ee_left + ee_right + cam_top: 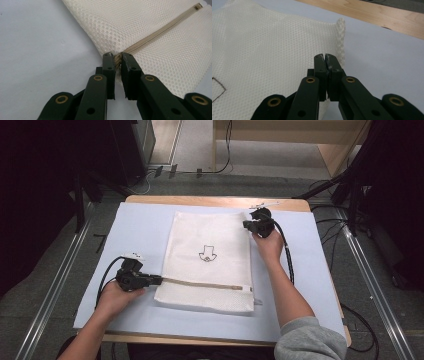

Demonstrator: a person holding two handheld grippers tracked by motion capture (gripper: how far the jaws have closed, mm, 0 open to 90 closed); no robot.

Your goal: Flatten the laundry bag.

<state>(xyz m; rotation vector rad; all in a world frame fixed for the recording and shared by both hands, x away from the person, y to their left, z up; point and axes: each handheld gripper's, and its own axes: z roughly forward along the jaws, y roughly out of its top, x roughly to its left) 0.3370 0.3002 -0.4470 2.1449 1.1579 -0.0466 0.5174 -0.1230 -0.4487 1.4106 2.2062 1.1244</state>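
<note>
A white mesh bag (pixel 220 232) lies flat on a pale blue mat (pixel 142 227). A beige zipper (pixel 205 284) runs along its near edge. At the zipper's left end, my left gripper (pixel 159 280) is shut on the zipper tape (pixel 162 30), which is pinched between the tips in the left gripper view (pixel 118 57). My right gripper (pixel 246 224) is at the bag's far right corner. In the right gripper view its jaws (pixel 325 56) are pressed together on the mesh edge (pixel 340 37), which stands up a little beside them.
The mat covers most of a wooden table (pixel 210 199), with bare wood along the far edge. A small dark outline emblem (pixel 207 254) marks the middle of the bag. Cables (pixel 289 260) trail from both grippers across the mat.
</note>
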